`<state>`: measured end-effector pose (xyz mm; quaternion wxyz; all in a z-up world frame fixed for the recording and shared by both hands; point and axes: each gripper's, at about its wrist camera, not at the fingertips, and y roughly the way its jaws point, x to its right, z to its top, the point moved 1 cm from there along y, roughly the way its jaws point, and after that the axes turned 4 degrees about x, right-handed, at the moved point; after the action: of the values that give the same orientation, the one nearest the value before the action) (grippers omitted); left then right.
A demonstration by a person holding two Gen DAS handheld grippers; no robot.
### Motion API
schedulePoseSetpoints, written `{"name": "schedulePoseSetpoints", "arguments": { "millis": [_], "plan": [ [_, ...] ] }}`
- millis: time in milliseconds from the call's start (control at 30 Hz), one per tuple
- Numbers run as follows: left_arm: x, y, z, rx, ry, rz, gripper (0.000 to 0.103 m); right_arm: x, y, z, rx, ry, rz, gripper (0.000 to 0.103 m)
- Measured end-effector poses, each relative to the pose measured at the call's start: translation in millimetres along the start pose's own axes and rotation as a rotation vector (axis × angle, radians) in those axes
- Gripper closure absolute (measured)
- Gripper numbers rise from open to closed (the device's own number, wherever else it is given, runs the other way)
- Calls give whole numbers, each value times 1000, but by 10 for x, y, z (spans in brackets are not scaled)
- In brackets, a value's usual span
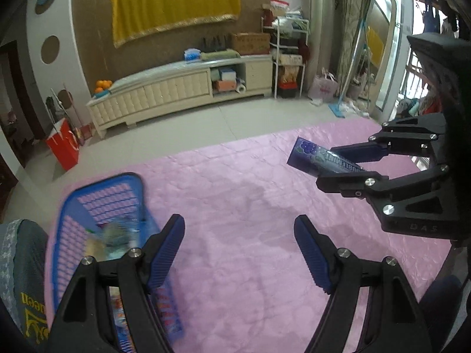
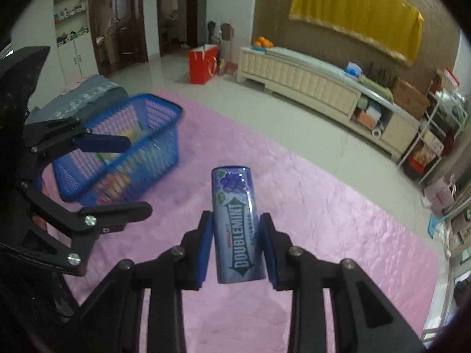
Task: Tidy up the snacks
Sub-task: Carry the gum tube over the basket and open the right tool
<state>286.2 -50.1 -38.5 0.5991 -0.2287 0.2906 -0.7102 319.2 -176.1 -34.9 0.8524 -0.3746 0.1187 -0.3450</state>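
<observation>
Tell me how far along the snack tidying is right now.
Several packets already lie in the blue plastic mesh basket on the pink quilted cloth. The right gripper is shut on a blue Doublemint gum bottle, held clear of the cloth. The left gripper is open and empty. No other snack shows on the cloth, so dropping the bottle in looks like what remains.

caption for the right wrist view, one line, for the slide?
Right claw shut on a Doublemint gum bottle above the pink cloth; blue basket beside open left claw.
</observation>
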Motion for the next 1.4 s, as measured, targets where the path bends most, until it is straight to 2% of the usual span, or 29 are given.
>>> {"name": "schedulePoseSetpoints", "arguments": {
  "millis": [200, 367, 600, 900, 1100, 1267, 1400],
  "plan": [
    [-484, -312, -104, 19, -24, 62, 28, -421, -26, 332, 32, -53, 6, 67],
    [-897, -467, -237, 10, -45, 111, 28, -763, 88, 576, 44, -81, 47, 67],
    [-1568, -636, -456, 4, -128, 169, 28, -1282, 459, 856, 19, -133, 119, 67],
    [-2229, -767, -776, -15, -233, 219, 28, -1840, 959, 1036, -34, -179, 186, 67],
    [-2525, -641, -969, -44, -309, 215, 28, -2066, 1309, 1036, -88, -195, 186, 67],
    [-2537, -538, -1031, -62, -275, 216, 28, -2046, 1559, 1023, -131, -176, 173, 67],
    [-2555, -381, -1041, -89, -264, 201, 28, -2042, 1795, 970, -173, -215, 141, 67]
  ]
}}
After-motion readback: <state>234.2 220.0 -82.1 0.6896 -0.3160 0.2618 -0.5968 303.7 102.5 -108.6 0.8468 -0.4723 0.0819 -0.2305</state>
